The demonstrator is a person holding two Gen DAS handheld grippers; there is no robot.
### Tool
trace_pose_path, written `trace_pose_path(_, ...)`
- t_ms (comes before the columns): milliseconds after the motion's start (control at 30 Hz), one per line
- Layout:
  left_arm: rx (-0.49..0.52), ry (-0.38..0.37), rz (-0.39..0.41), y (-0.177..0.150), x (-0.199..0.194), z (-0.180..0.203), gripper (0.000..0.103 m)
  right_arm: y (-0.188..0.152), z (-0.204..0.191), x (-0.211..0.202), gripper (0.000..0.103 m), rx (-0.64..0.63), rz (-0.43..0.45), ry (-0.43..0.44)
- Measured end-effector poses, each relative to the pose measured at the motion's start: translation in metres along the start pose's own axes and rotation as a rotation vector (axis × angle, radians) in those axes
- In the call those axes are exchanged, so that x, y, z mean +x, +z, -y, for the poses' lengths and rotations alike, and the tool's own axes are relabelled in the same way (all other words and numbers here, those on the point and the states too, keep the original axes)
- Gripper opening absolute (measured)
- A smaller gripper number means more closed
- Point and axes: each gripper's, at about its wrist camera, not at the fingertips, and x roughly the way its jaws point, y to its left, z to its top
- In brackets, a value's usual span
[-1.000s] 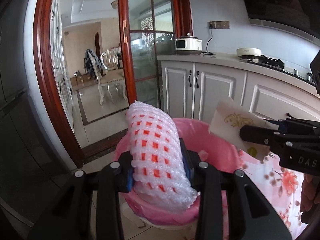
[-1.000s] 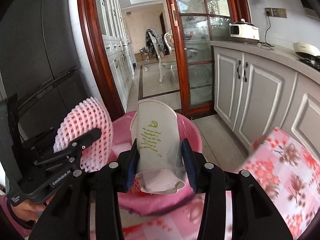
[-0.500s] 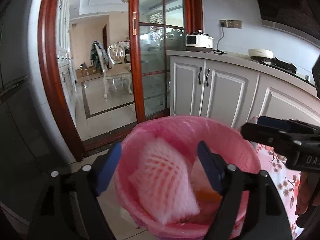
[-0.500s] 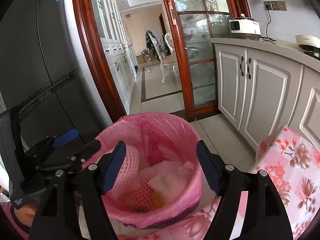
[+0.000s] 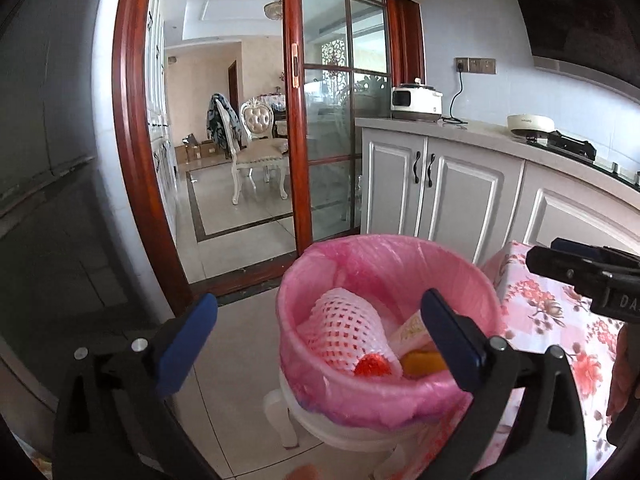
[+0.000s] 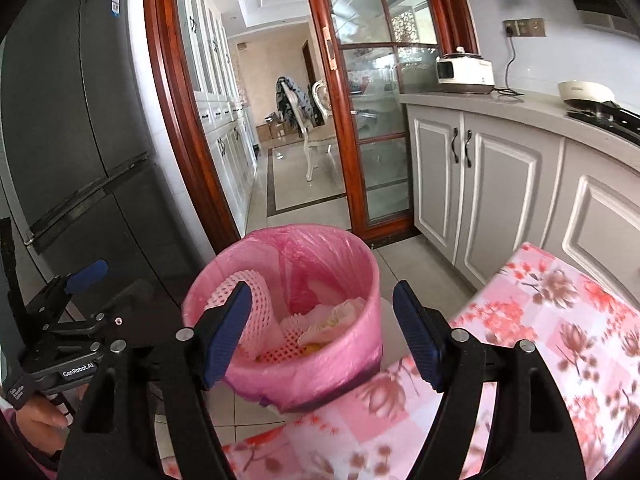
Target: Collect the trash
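Both tongs hang spread wide and empty above the pink-lined bin, which stands on the tiled floor at the near-left corner of the flowered surface. In the left wrist view the left tongs frame the bin's left half, and the white foam fruit net lies inside it, leaning against the left wall with its long axis running from the rim down toward the middle; beside it to the right sit a pale paper wrapper and something orange, too hidden to name. In the right wrist view the right tongs open just over the bin's rim, with the foam net curled along the left wall and crumpled paper toward the right. The trash shown therefore lies below and slightly ahead of both tongs, already in the bin. No further litter appears on the visible part of the surface, so the next piece probably lies behind or to the right, out of view; the right tongs, which hang over the cloth, seem the nearer for that reach.
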Motion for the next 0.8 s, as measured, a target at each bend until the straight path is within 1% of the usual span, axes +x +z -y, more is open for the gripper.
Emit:
trace_pose_path(133, 0.006, -0.001, 0.018, 0.0, -0.031, 0.008, 0.099, -0.012, -0.005, -0.032, 0.079, 0.01, -0.008, -0.016)
trace_pose_path(233, 0.001, -0.002, 0.016, -0.001, -0.05, 0.014, 0.099, -0.02, -0.007, -0.054, 0.085, 0.009, -0.009, -0.049)
trace_pose_path(367, -0.048, -0.054, -0.031, -0.006, -0.068, 0.018, 0.099, -0.027, -0.011, -0.08, 0.085, 0.004, -0.002, -0.054)
trace_pose_path(467, -0.075, -0.072, -0.028, -0.01, -0.082, 0.022, 0.099, -0.033, -0.013, -0.097, 0.085, -0.016, 0.006, -0.062)
trace_pose_path(533, -0.062, -0.074, -0.036, -0.013, -0.089, 0.027, 0.099, -0.039, -0.011, -0.106, 0.085, -0.011, 0.012, -0.07)
trace_pose_path(667, -0.009, -0.045, -0.04, -0.02, -0.099, 0.042, 0.099, -0.049, -0.004, -0.116, 0.085, 0.003, 0.014, -0.096)
trace_pose_path(800, 0.001, -0.047, -0.046, -0.022, -0.106, 0.047, 0.099, -0.055, 0.001, -0.121, 0.085, -0.009, 0.014, -0.132)
